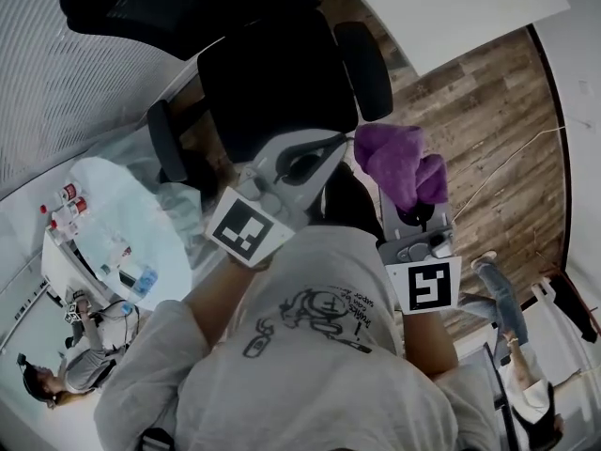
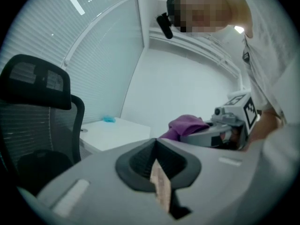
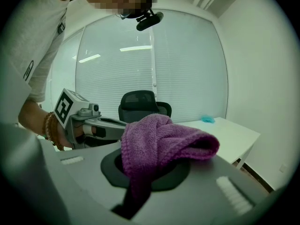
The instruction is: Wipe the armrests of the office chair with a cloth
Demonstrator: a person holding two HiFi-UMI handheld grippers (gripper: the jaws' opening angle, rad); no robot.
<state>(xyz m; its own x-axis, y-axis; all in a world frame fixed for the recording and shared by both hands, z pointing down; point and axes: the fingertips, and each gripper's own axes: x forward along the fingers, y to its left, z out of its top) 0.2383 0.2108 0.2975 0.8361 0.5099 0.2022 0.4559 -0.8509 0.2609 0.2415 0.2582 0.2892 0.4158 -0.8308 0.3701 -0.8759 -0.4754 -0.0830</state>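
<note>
Office chair (image 1: 277, 83) due for a wipe-down stands in the upper middle of the head view, with its dark seat partly over the wood floor (image 1: 479, 130). One armrest (image 1: 364, 69) lies just right of the seat and the other armrest (image 1: 164, 144) is at its left edge. Neither has been touched yet, and both tools are held close to the person's chest in the centre of the frame, pointing towards the chair.

The right gripper (image 1: 404, 188), at centre right, is clamped on the purple cloth (image 1: 399, 163). In the right gripper view a fold is pinched low between the jaws. The rest is heaped over the top and spills forward, which hides the tips. Bunched like this, the cloth puts a thick pad ahead of the tool, and that pad would probably meet an armrest first. It is nearer the right-hand armrest in the frame, though well apart from it.

The left gripper (image 1: 333, 146), at centre left, has its jaws drawn together to a narrow slit and grips nothing. A thin tan sliver shows in that slit, but what it is cannot be told. With nothing in it, this tool seems free to steady the chair. A white desk (image 1: 441, 7) fills the upper right corner, clear of the work.
</note>
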